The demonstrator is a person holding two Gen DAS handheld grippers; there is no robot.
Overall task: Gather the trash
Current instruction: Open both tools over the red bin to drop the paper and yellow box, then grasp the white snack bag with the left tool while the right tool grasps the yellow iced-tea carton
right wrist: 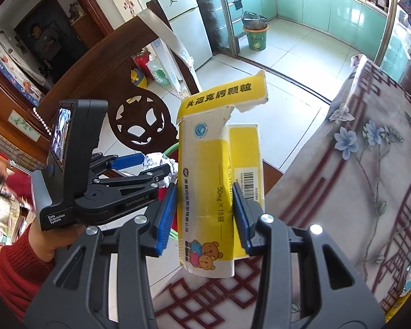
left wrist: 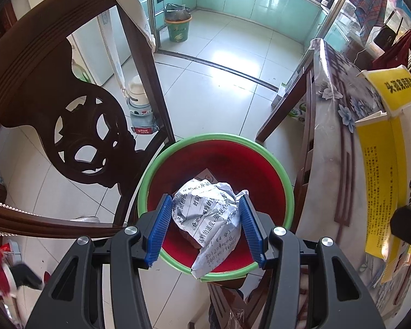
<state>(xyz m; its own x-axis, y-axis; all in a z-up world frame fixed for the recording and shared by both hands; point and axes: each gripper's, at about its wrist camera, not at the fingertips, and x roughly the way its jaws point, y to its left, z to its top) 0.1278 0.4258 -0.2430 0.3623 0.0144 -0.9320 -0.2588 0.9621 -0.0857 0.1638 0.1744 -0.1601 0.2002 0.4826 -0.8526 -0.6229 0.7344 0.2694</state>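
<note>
Left gripper (left wrist: 205,227) hangs over the red bin with the green rim (left wrist: 150,170), which stands on the floor between the carved chair (left wrist: 68,115) and the cloth-covered table (left wrist: 339,142), and its blue pads are clamped on a crumpled printed paper (left wrist: 208,216) directly above the bin's mouth. Letting go here should work best if the jaws part only while the wad is centred inside the rim. Right gripper (right wrist: 204,213), beside the table, is clamped on a torn yellow medicine box (right wrist: 205,170), probably next in.
</note>
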